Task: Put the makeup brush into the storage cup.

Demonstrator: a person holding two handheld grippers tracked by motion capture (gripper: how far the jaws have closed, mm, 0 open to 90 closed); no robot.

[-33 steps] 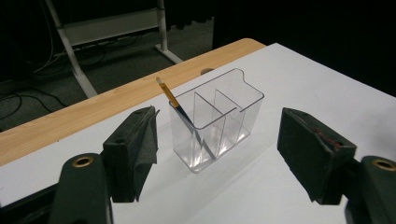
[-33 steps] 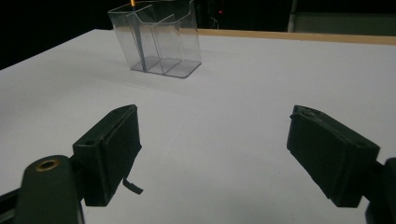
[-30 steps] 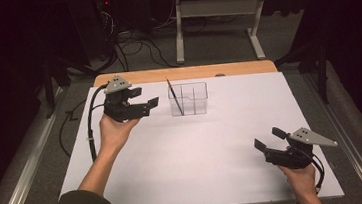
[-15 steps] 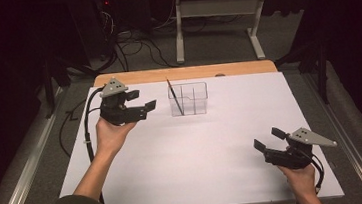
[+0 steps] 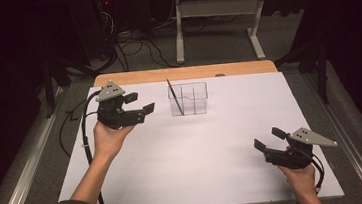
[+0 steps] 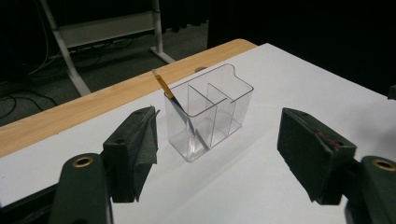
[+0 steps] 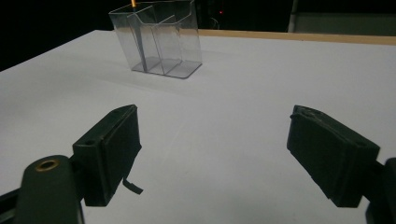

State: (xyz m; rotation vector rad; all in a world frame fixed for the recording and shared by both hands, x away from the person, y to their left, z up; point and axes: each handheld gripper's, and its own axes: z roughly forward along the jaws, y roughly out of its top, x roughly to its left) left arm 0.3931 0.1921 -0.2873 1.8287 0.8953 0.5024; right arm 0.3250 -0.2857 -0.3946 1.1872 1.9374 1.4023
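Clear plastic organizer [image 5: 189, 99] with three compartments stands on white table [image 5: 200, 170], toward 12 o'clock near the far edge. Thin brush [image 5: 175, 96] leans tilted in its leftmost compartment. Left gripper [image 5: 139, 103] at 10 o'clock, just beside the organizer, apart from it, jaws spread wide, nothing between. Right gripper [image 5: 268, 139] at 4 o'clock, well apart from the organizer, jaws spread, nothing pinched.

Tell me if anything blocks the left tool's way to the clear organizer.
Nothing visible does. The left tool stands open, facing the clear organizer across bare white tabletop. The pencil leans inside its end compartment.
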